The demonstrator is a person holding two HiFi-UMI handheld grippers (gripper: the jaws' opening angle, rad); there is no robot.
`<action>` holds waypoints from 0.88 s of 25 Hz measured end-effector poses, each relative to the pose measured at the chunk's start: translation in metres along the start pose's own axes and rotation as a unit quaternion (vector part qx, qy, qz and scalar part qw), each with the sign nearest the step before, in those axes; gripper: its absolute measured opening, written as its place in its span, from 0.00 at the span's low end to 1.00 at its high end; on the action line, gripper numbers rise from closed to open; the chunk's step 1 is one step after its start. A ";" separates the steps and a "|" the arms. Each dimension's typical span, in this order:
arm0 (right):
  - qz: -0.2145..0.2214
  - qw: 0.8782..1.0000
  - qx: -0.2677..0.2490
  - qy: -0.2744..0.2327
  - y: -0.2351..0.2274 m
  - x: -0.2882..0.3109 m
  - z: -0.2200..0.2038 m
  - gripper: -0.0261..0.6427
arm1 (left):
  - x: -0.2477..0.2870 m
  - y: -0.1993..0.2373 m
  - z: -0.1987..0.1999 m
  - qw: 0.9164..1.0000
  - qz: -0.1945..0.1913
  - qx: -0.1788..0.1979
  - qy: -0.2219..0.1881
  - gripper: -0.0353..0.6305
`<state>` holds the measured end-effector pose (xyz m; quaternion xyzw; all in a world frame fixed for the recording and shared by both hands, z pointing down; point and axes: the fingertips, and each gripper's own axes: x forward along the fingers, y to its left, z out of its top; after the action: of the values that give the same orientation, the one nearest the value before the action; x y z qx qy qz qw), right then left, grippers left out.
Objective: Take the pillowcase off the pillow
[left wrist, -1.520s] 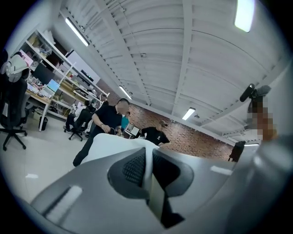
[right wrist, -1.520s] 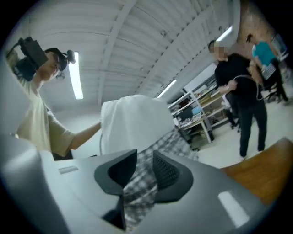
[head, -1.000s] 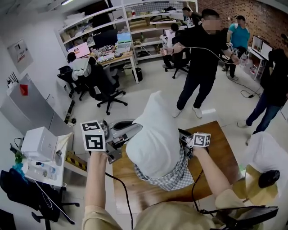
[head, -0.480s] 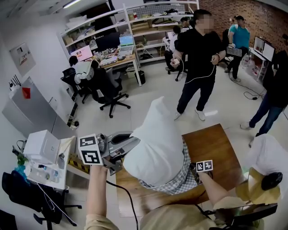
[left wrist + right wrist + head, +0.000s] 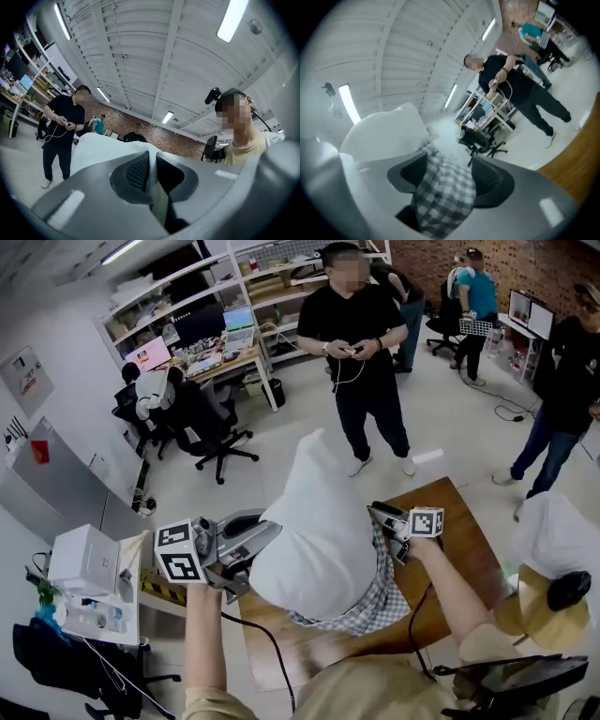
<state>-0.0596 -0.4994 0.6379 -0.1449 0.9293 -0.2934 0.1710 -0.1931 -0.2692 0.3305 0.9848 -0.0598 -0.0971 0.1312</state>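
head view: pillowcase (image 5: 370, 594) partly behind pillow (image 5: 309, 521)

White pillow (image 5: 305, 521); grey-and-white checked pillowcase (image 5: 378, 589); brown wood table (image 5: 466, 532); pale grey floor (image 5: 281, 439).

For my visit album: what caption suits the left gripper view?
Left gripper shut on a fold of the white pillow, a person in black standing beyond.

Person in black (image 5: 361, 343), black office chair (image 5: 202, 420), cluttered shelves (image 5: 220, 296), white box (image 5: 82, 559), wooden table (image 5: 473, 542)
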 end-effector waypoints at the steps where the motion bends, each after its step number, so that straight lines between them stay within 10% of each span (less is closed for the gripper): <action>1: 0.008 0.999 -0.005 0.035 0.006 0.005 -0.011 0.46 | 0.003 -0.004 0.000 1.000 0.000 0.000 0.002 0.08; 5: -0.009 0.995 0.027 0.091 -0.005 -0.003 -0.061 0.05 | 0.009 -0.017 -0.006 1.000 0.009 0.007 0.011 0.08; 11: -0.111 0.985 0.000 0.129 -0.068 -0.026 -0.089 0.04 | 0.015 -0.015 0.000 0.999 0.032 -0.001 -0.013 0.08; 18: -0.296 0.920 -0.084 0.244 -0.161 -0.109 -0.151 0.04 | 0.045 -0.020 -0.005 0.998 0.068 0.013 -0.006 0.08; 22: -0.248 0.957 -0.036 0.148 -0.139 -0.111 -0.112 0.05 | 0.052 -0.001 -0.003 0.994 0.112 0.002 -0.006 0.08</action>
<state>0.0187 -0.5122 0.8332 -0.3319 0.8889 -0.3113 -0.0520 -0.1420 -0.2753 0.3239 0.9715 -0.1703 -0.0881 0.1393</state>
